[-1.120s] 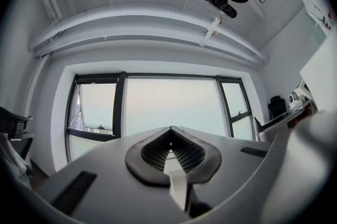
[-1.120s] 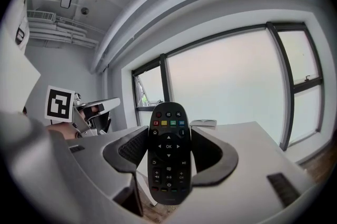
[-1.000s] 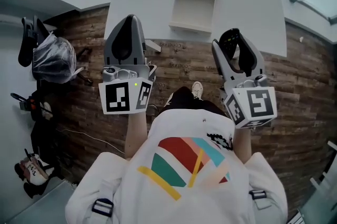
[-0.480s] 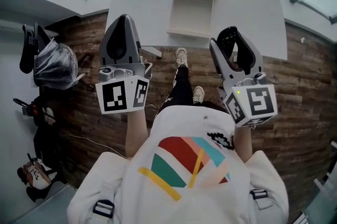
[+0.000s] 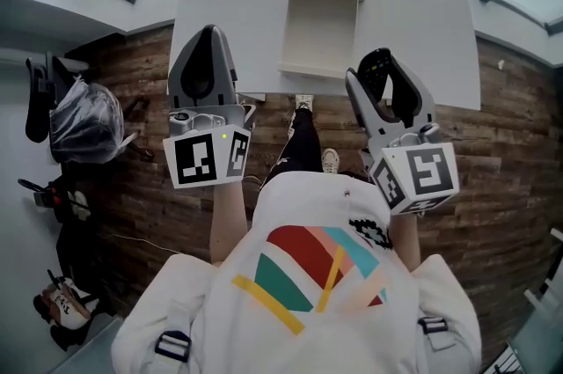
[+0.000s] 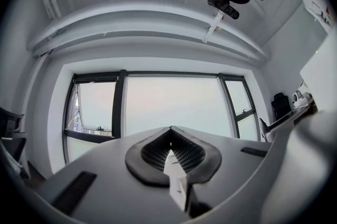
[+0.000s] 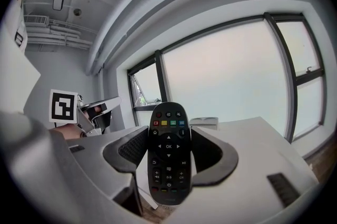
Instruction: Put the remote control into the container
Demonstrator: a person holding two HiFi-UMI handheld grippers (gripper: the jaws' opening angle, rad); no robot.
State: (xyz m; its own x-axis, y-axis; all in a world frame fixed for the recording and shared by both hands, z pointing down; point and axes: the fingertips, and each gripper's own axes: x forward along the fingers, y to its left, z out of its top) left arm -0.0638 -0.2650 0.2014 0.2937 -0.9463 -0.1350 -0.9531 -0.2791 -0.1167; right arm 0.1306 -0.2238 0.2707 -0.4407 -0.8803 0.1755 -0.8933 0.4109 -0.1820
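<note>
Though between fingers (image 5: pixel 420 99), remote control (image 5: pixel 377 66) half-hidden.

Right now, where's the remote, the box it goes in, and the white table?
remote control (image 7: pixel 168 154), right gripper view, middle of its button face.
container (image 5: pixel 321 29), head view, its bare cream floor.
white table (image 5: pixel 233 11), head view, bare top left of the container.
</note>
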